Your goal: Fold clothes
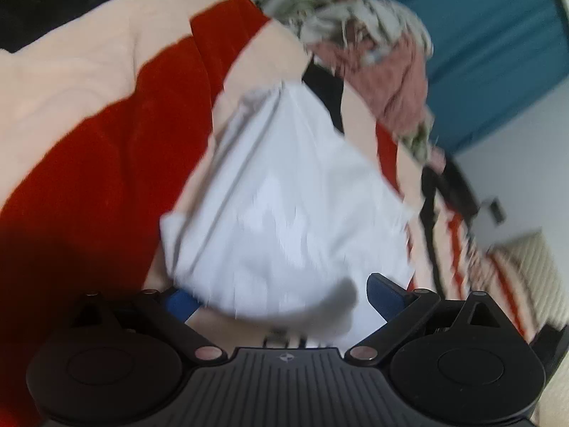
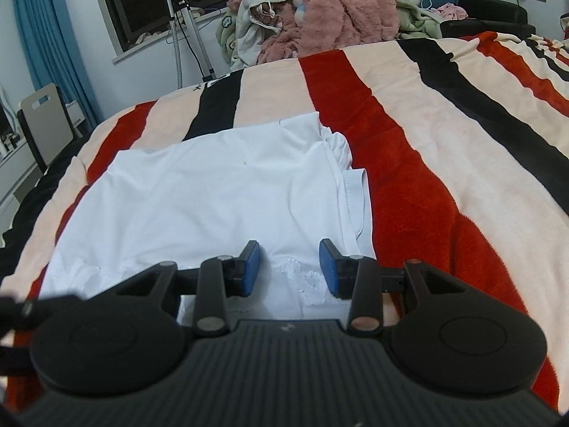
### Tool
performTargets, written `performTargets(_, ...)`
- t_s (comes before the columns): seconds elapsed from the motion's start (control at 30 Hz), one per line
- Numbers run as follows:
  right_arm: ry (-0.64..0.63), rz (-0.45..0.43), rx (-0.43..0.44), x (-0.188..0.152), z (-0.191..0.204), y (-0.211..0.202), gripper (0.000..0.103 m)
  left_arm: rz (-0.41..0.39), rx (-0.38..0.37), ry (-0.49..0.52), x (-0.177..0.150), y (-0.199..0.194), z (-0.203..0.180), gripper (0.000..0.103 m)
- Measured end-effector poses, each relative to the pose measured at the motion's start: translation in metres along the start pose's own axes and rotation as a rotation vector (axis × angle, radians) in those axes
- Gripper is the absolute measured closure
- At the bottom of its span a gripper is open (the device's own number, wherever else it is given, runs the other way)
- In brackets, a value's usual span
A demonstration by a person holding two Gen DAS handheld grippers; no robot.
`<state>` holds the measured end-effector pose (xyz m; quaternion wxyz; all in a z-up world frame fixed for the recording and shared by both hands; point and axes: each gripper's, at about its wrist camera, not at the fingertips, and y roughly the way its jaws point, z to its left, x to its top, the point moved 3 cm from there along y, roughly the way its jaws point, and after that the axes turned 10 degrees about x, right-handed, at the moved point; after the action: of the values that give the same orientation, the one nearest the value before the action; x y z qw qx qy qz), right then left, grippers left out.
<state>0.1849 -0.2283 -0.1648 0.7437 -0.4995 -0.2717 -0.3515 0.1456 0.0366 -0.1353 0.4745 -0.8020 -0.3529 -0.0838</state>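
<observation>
A white garment (image 2: pixel 220 192) is seen lying flat on a striped blanket (image 2: pixel 444 135) of red, cream and black bands. In the right wrist view its long axis runs away from the camera, roughly along the stripes. Its near edge lies beneath the right gripper (image 2: pixel 291 268), and its far edge ends on a black and a cream band. The right-hand side is folded inward, with a hemmed edge showing along that side, next to a broad red stripe.

The right gripper's jaws are held apart above the near part of the fabric; nothing is clamped between the blue pads (image 2: pixel 252 267).

In the blurred left wrist view, the left gripper (image 1: pixel 284 299) is seen with its jaws wide apart; white cloth bulges between them, but whether it is touched by the pads cannot be told.

Bare blanket is left open to the right of the garment. A heap of clothes (image 2: pixel 320 10) is piled beyond the far end of the bed.
</observation>
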Motion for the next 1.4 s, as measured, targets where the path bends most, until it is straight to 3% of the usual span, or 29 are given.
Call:
performTargets(0.03, -0.001, 0.0, 0.0, 0.0, 0.0, -0.001, 0.064, -0.019, -0.015, -0.02, 0.002, -0.002, 0.002, 0.01)
performTargets(0.2, 0.01, -0.006, -0.001, 0.0, 0.001, -0.002, 0.064, -0.075, -0.03, -0.083, 0.009, -0.005, 0.015, 0.046)
performTargets(0.23, 0.013, -0.008, -0.001, 0.0, 0.001, -0.003, 0.064, -0.073, -0.025, -0.104, 0.012, -0.003, 0.02, 0.057)
performTargets(0.33, 0.056, -0.012, 0.021, 0.002, -0.001, -0.008, 0.062, -0.058, -0.036, -0.162, 0.019, 0.002, 0.031, 0.069)
performTargets(0.4, 0.134, -0.016, 0.074, 0.007, -0.004, -0.015, 0.044, -0.052, -0.046, -0.182, 0.021, 0.002, 0.034, 0.073)
performTargets(0.5, 0.357, -0.058, 0.208, 0.009, -0.012, -0.034, 0.018, -0.061, -0.053, -0.186, 0.021, 0.001, 0.033, 0.076)
performTargets(0.63, 0.693, -0.018, 0.434, -0.011, -0.016, -0.05, 0.018, -0.066, -0.066, -0.207, 0.023, 0.001, 0.033, 0.079)
performTargets(0.7, 0.785, 0.03, 0.51, -0.025, -0.013, -0.05, 0.018, -0.069, -0.071, -0.215, 0.023, 0.002, 0.032, 0.08)
performTargets(0.77, 0.844, 0.105, 0.55, -0.038, -0.007, -0.043, 0.018, -0.075, -0.082, -0.228, 0.023, 0.002, 0.031, 0.081)
performTargets(0.9, 0.949, 0.174, 0.578, -0.056, -0.008, -0.015, 0.018, -0.088, -0.134, -0.271, 0.023, -0.001, 0.033, 0.083)
performTargets(0.97, 1.053, 0.123, 0.589, -0.058, -0.019, -0.007, 0.018, -0.088, -0.149, -0.295, 0.024, -0.001, 0.034, 0.084)
performTargets(1.03, 1.098, 0.058, 0.578, -0.057, -0.028, -0.007, 0.021, -0.082, -0.162, -0.318, 0.024, 0.001, 0.035, 0.084)
performTargets(1.2, 1.145, -0.077, 0.452, -0.062, -0.051, -0.017, 0.046, -0.08, -0.18, -0.346, 0.026, 0.003, 0.036, 0.085)
performTargets(1.33, 1.169, -0.14, 0.411, -0.063, -0.064, -0.021, 0.05, -0.087, -0.188, -0.343, 0.025, -0.001, 0.036, 0.086)
performTargets(1.37, 1.161, -0.139, 0.401, -0.063, -0.064, -0.021, 0.055, -0.088, -0.188, -0.34, 0.025, -0.002, 0.036, 0.086)
performTargets(1.4, 1.153, -0.136, 0.39, -0.063, -0.064, -0.021, 0.067, -0.089, -0.188, -0.337, 0.024, -0.002, 0.036, 0.086)
